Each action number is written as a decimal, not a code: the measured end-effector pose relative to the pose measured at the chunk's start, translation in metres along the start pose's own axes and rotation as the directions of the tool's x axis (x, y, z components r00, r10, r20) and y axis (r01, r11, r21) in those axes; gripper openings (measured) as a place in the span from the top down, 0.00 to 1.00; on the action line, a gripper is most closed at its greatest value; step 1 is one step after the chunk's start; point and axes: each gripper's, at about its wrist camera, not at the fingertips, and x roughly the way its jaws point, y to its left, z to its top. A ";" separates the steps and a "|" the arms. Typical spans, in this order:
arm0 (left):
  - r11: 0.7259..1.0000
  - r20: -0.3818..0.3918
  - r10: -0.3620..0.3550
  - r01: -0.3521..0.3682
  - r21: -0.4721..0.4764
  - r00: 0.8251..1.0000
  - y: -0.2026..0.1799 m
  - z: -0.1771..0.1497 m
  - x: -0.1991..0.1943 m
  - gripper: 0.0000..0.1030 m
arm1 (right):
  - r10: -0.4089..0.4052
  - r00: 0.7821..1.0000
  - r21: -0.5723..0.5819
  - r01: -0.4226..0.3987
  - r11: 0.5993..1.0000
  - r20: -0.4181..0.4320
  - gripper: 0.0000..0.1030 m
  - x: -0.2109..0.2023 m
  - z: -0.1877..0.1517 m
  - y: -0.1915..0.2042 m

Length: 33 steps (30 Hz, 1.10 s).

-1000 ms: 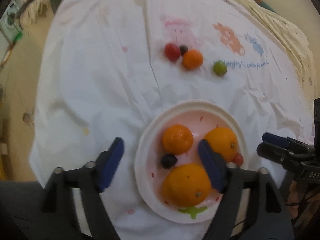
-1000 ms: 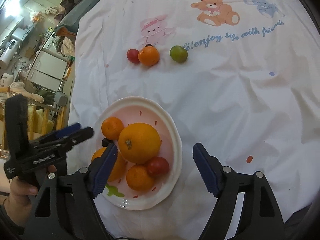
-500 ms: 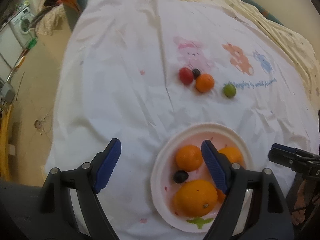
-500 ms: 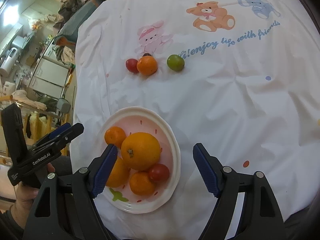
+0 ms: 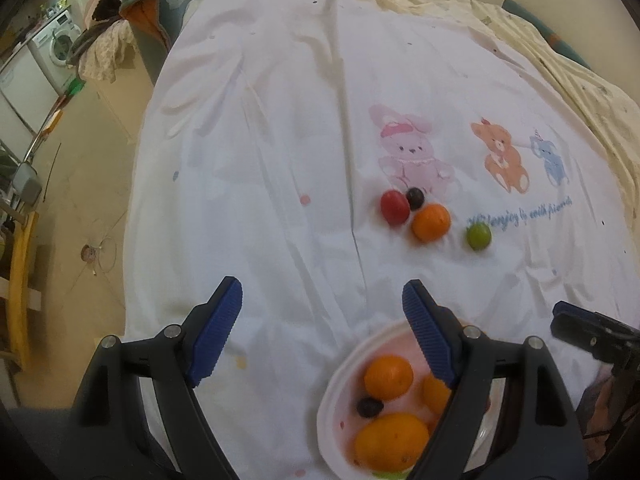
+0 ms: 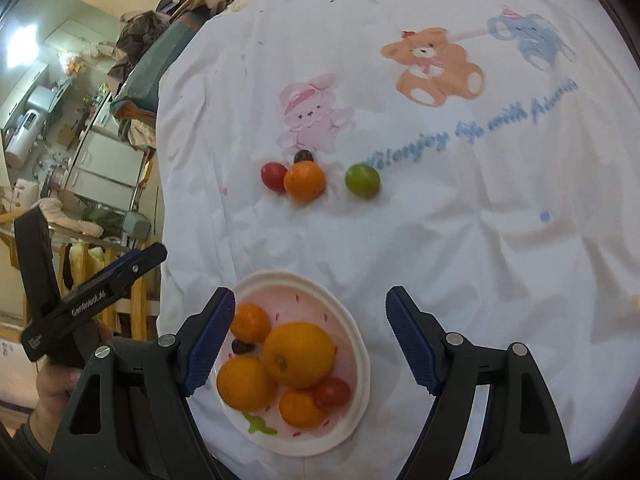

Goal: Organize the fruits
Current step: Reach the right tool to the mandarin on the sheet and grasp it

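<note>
A white and pink plate (image 6: 352,332) (image 5: 332,392) near the cloth's front edge holds several oranges, a red tomato (image 6: 331,392) and a dark grape (image 6: 241,346). Farther out on the white cloth lie a red tomato (image 5: 394,207) (image 6: 273,176), a dark grape (image 5: 415,197) (image 6: 303,156), a small orange (image 5: 431,222) (image 6: 304,180) and a green fruit (image 5: 479,236) (image 6: 362,180). My left gripper (image 5: 320,328) is open and empty, above the cloth left of the plate. My right gripper (image 6: 308,336) is open and empty over the plate.
The cloth carries cartoon animal prints (image 6: 434,64) and blue lettering. The table's left edge drops to the floor (image 5: 80,200). A washing machine (image 5: 56,40) and clutter stand far left. A cream blanket (image 5: 560,60) lies at the back right.
Both grippers have pulled back and up from the plate, which now sits lower in both views. The left gripper has also shifted left. Both stay open; no fruit has moved.
</note>
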 end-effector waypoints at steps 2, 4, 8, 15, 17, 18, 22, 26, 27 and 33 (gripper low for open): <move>1.000 -0.004 -0.004 0.004 0.004 1.000 0.000 0.005 0.005 0.23 | 0.007 1.000 -0.020 -0.007 1.000 -0.020 0.22 0.009 0.011 0.003; 1.000 -0.001 -0.012 0.012 0.007 1.000 0.002 0.008 0.012 0.22 | 0.004 1.000 -0.034 -0.005 0.999 -0.027 0.22 0.017 0.020 0.005; 0.998 -0.039 -0.005 0.002 -0.064 0.999 0.015 0.003 0.029 0.23 | -0.057 0.998 -0.138 0.051 0.989 -0.035 0.23 0.040 0.041 0.020; 0.994 -0.048 -0.012 0.007 -0.111 0.999 0.025 0.009 0.033 0.23 | -0.158 0.986 -0.360 0.129 0.924 -0.051 0.29 0.089 0.068 0.049; 0.994 -0.055 -0.017 0.011 -0.110 0.998 0.026 0.011 0.034 0.22 | -0.188 0.981 -0.423 0.153 0.893 -0.041 0.29 0.103 0.073 0.058; 0.994 -0.059 -0.020 0.014 -0.108 0.998 0.025 0.011 0.036 0.22 | -0.204 0.978 -0.444 0.167 0.880 -0.037 0.29 0.109 0.075 0.061; 0.994 -0.072 -0.019 0.012 -0.106 0.997 0.025 0.013 0.039 0.22 | -0.265 0.964 -0.520 0.212 0.827 -0.029 0.34 0.135 0.080 0.070; 0.995 -0.080 -0.016 0.008 -0.104 0.997 0.025 0.013 0.042 0.22 | -0.289 0.956 -0.535 0.218 0.816 -0.051 0.43 0.152 0.082 0.066; 0.995 -0.083 -0.014 0.006 -0.104 0.996 0.024 0.012 0.043 0.22 | -0.292 0.955 -0.529 0.219 0.820 -0.058 0.49 0.154 0.083 0.064; 0.995 -0.086 -0.024 0.015 -0.101 0.996 0.021 0.013 0.046 0.23 | -0.284 0.955 -0.488 0.209 0.847 -0.084 0.57 0.150 0.087 0.054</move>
